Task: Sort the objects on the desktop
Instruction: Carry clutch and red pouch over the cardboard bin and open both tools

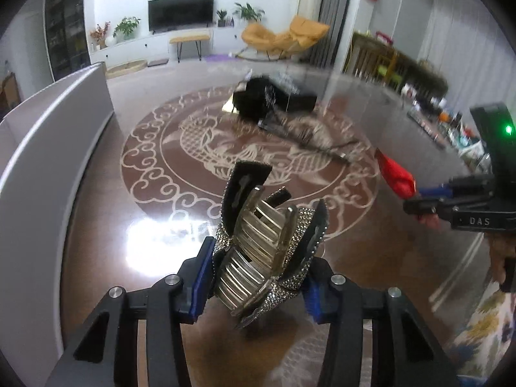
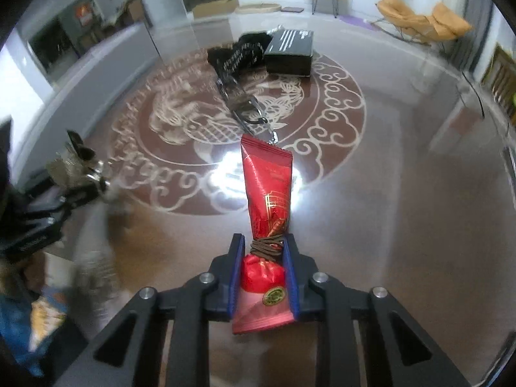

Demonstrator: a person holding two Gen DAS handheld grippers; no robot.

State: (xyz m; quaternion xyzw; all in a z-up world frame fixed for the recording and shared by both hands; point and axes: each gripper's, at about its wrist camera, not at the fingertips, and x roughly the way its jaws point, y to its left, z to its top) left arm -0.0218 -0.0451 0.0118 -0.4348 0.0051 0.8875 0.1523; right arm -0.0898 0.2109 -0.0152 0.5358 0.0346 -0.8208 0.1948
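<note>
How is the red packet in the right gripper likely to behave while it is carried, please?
The red packet looks like thin foil, so probably light and floppy; its free end may sway. The right gripper pinches it at the cord-wrapped waist, which likely resists slipping.

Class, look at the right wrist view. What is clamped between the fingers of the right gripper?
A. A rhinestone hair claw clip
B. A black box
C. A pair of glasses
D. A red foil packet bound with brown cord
D: the right gripper is shut on the red foil packet, its blue pads pressing at the brown cord wound around it.
</note>
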